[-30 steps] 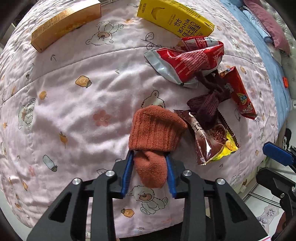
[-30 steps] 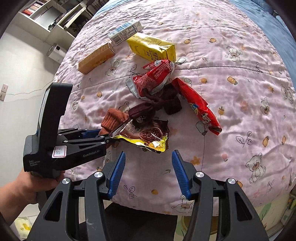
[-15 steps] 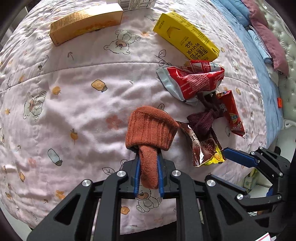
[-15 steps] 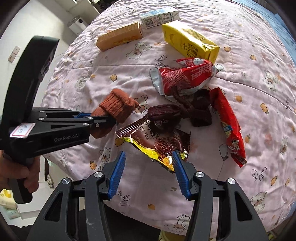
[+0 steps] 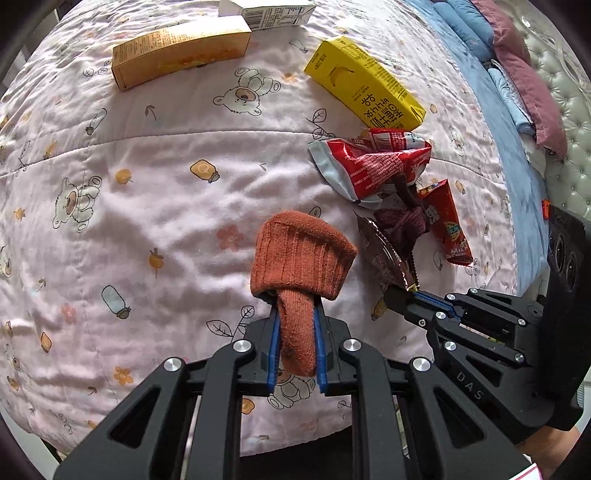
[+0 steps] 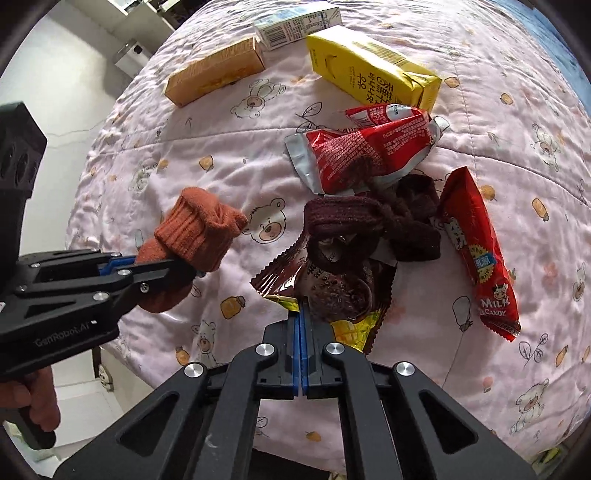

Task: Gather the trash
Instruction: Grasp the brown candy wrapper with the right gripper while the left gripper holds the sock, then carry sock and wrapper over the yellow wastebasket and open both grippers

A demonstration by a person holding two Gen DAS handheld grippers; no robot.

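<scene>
My left gripper [image 5: 295,314] is shut on the toe end of an orange-brown sock [image 5: 303,254], which it holds slightly off the pink quilt [image 5: 166,206]. In the right wrist view the same sock [image 6: 203,229] sticks out of the left gripper [image 6: 192,269]. My right gripper [image 6: 301,310] is shut on the near edge of a brown and yellow snack wrapper [image 6: 332,291]. A dark maroon sock [image 6: 369,221] lies over the wrapper's far end. Beyond them lie a crumpled red bag [image 6: 369,155] and, to the right, a red milk candy wrapper [image 6: 476,251].
A yellow drink carton [image 6: 373,81], an orange box [image 6: 214,74] and a white carton [image 6: 299,22] lie farther back on the quilt. Blue bedding and pillows [image 5: 517,74] run along the right. The bed's edge falls away just below both grippers. A hand [image 6: 33,398] holds the left gripper.
The left gripper closed on the orange sock and rose a little with it. The right gripper came down to the brown wrapper and shut on its edge.
</scene>
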